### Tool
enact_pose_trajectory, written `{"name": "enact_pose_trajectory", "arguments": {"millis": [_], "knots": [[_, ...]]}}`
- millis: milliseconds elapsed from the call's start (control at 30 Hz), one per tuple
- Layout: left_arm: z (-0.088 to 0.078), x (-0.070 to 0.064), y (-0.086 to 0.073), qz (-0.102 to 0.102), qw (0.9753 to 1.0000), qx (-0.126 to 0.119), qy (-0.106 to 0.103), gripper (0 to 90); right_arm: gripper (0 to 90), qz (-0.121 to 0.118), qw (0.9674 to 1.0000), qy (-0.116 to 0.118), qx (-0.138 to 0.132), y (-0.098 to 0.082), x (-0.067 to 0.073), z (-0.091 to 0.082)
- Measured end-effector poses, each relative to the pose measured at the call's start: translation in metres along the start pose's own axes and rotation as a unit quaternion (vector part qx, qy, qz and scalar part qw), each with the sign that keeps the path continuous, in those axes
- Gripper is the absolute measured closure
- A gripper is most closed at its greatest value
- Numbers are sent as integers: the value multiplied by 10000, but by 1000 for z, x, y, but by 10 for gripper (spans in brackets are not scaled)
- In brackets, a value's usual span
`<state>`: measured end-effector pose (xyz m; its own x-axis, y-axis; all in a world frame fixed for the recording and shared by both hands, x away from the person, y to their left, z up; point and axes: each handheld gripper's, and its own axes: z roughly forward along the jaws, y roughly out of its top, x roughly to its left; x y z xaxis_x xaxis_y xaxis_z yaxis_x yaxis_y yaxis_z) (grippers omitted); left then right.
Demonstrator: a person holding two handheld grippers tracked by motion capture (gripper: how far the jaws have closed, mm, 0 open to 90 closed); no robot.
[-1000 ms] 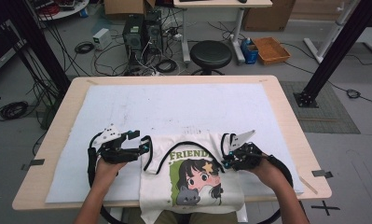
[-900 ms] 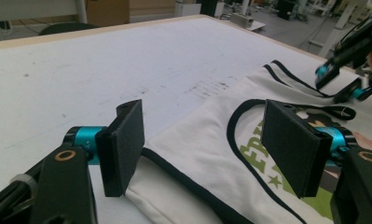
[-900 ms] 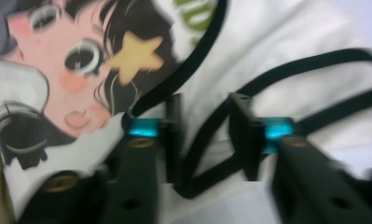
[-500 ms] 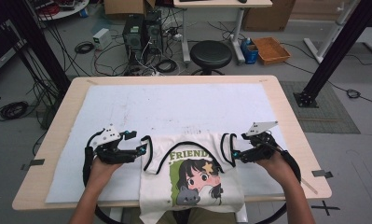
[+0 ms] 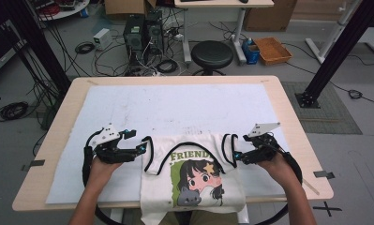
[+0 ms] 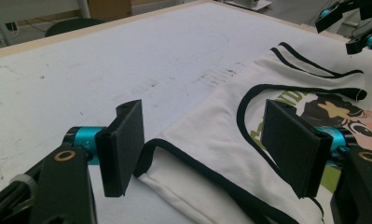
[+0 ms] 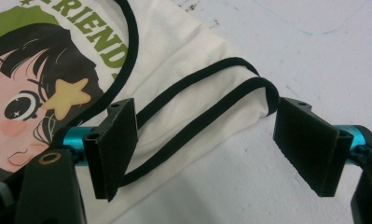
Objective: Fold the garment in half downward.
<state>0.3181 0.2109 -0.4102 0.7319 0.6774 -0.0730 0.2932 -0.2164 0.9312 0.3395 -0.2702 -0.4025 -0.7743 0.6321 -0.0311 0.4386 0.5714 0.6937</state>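
A light wooden desk (image 5: 287,117) carries a large white mat (image 5: 175,108) over most of its top. At the near edge of that mat lies a white sleeveless shirt with black trim and a printed cartoon girl under green lettering (image 5: 194,187), spread flat with its neckline toward the far side and its hem hanging over the desk's near edge.

The left gripper (image 5: 138,149), a black tool with teal fittings held in the person's left hand (image 5: 100,166), sits at the shirt's left shoulder. In the left gripper view its jaws stand wide apart, pressing on nothing: the black-trimmed corner of the shoulder strap (image 6: 165,154) lies on the mat in the gap between them, close to the left-hand jaw, while the right-hand jaw hangs over the shirt (image 6: 221,135) near the curved neckline.

The right gripper (image 5: 236,155), in the person's right hand (image 5: 278,166), sits at the opposite shoulder. Its jaws have just been opening and now stand fully apart. In the right gripper view the folded strap with its two black-trimmed edges (image 7: 221,102) lies between them, untouched by the pads; the strap's tip comes near the right-hand jaw, and the left-hand jaw stands over the cloth beside the printed face (image 7: 39,98).
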Motion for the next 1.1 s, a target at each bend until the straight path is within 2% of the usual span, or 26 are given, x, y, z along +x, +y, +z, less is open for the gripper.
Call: {"name": "enact_pose_trajectory", "arguments": {"millis": [267, 400, 533, 667, 800, 900, 967, 1033, 1100], "knots": [[5, -5, 5, 140, 9996, 234, 17, 303, 217, -15, 10000, 19, -26, 1, 1, -1], [11, -4, 14, 261, 9982, 543, 38, 302, 218, -38, 10000, 55, -11, 4, -1, 0], [21, 0, 25, 337, 9947, 963, 98, 303, 218, -91, 9999, 91, 35, 10, -3, 3], [37, 8, 37, 434, 9882, 1462, 164, 303, 219, -171, 9992, 157, 318, 23, -9, 15], [60, 19, 44, 317, 9803, 1939, 186, 303, 232, -131, 9974, 171, 685, 42, -22, 28], [78, 27, 38, 269, 9690, 2451, 169, 312, 252, -66, 9941, 189, 1067, 54, -32, 43], [85, 31, 33, 214, 9640, 2648, 143, 325, 287, -20, 9909, 257, 1318, 59, -36, 53], [90, 33, 28, 126, 9607, 2768, 148, 333, 297, -1, 9892, 250, 1444, 61, -40, 60], [91, 35, 24, 17, 9595, 2814, 119, 345, 315, 108, 9882, 250, 1506, 61, -43, 67]]}}
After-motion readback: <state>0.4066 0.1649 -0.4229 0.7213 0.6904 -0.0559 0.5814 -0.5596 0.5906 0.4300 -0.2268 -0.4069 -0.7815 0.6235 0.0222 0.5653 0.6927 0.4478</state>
